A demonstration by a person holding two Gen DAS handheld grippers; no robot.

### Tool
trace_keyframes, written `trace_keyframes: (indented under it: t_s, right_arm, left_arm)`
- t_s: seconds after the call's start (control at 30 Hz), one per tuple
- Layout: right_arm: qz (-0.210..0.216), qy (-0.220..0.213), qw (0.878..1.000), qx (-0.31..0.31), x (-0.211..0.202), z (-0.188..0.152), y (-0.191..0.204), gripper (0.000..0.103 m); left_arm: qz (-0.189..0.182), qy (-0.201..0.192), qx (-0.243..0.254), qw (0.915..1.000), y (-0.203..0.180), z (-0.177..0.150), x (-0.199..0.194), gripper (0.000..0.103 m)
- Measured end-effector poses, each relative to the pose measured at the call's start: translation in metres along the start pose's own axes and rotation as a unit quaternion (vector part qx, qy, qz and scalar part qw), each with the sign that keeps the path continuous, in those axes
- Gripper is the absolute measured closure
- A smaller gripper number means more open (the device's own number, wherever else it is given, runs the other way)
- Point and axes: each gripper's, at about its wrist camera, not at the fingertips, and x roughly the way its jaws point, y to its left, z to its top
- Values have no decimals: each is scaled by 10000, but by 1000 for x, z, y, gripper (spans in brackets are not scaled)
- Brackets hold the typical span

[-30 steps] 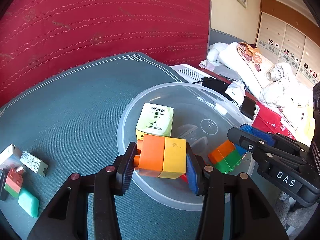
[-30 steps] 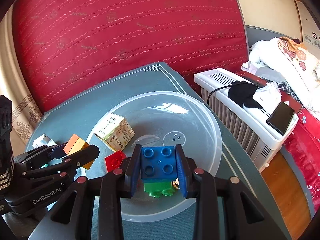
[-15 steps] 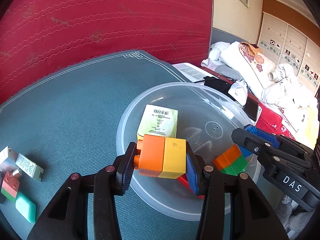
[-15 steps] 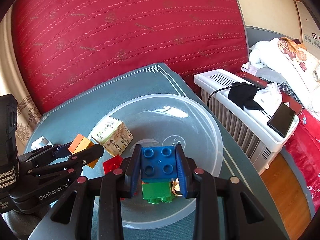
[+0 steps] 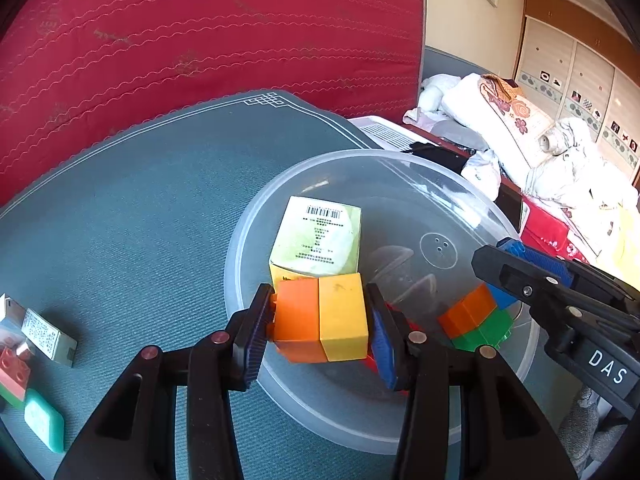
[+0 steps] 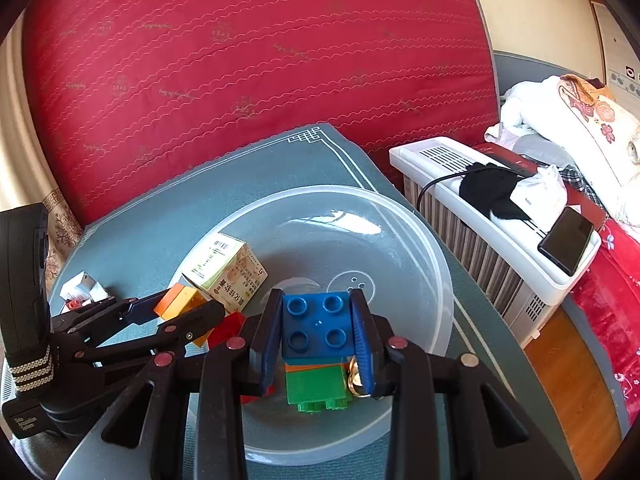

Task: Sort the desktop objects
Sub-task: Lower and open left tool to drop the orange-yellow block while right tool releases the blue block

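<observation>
Holding two toys over the bowl (image 5: pixel 500 216), I can see that both of my claws have crept further in over it in the last second. The left claw (image 5: pixel 320 322) is squeezed tight on the orange and yellow block (image 5: pixel 322 322), which hangs just above the near side of the bowl. One second ago the green box (image 5: pixel 320 236) in the bowl sat further from my left claw; now it is just behind the block, so I have moved closer. The right claw (image 6: pixel 316 330) is squeezed tight on the blue block (image 6: pixel 316 326), with orange and green pieces stuck under it. It hangs over the near part of the bowl, and it looks a bit higher than before, though the curved view makes that hard to judge.

A red brick (image 6: pixel 226 328) already lies in the bowl, next to the green box. Something small and gold (image 6: pixel 356 380) peeks out by the right claw's finger; I cannot tell what it is.

Left of the bowl, on the blue mat (image 5: pixel 140 208), a small white box (image 5: pixel 48 338), a red and green brick (image 5: pixel 14 376) and a mint eraser (image 5: pixel 44 422) are not yet sorted.

I think both toys are now in the right spot to be let go into the bowl. After that, the things left of the bowl need picking up.
</observation>
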Motion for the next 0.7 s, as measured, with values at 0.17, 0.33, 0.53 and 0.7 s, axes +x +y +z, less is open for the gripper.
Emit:
trace_keyframes:
  t_s: [0.17,0.33,0.53,0.7]
  right_arm:
    - [1,3,10000,-11,1,-1,1,67]
    - [29,13,10000,-11,3,-1,2,67]
    - [22,75,9999,121,5,-3,-1,67]
    - [13,38,9999,162,1,-3,0,59]
  left_arm:
    - [37,-29,30,10000,4,6,5,55]
    - [-113,-49,3,9999,4,7,7,54]
    - [-534,-44,-267,9982,8,9,1,29]
    - [-571,-232,-315,9976,10,8,-12,21]
